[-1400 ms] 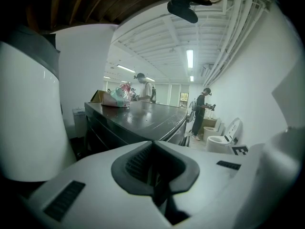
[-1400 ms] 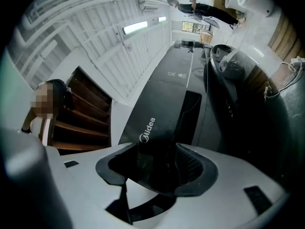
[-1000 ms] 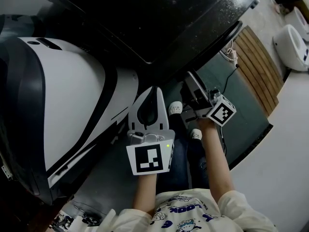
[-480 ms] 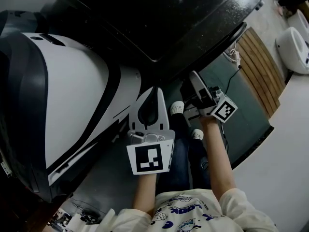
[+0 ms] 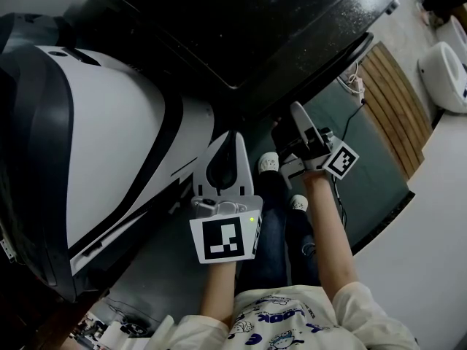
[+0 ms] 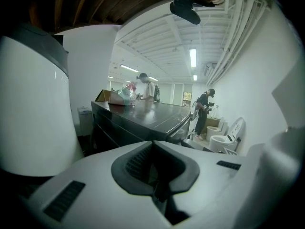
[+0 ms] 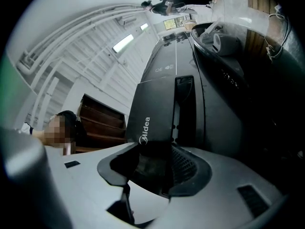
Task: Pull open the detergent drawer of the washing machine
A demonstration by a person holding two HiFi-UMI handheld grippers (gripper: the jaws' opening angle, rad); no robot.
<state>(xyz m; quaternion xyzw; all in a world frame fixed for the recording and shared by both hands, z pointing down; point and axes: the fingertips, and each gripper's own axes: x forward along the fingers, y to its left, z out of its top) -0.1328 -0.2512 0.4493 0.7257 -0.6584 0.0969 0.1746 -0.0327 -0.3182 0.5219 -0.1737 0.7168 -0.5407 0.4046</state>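
Right gripper [image 5: 298,117] rolled, jaws closing round detergent drawer [image 7: 159,113], dark grey front

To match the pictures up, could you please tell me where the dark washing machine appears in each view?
Head view: the dark washing machine fills the top.
Left gripper view: it sits mid-frame.
Right gripper view: its logo panel runs up the centre.
Shared landmark: white toilet, in the head and left gripper views.
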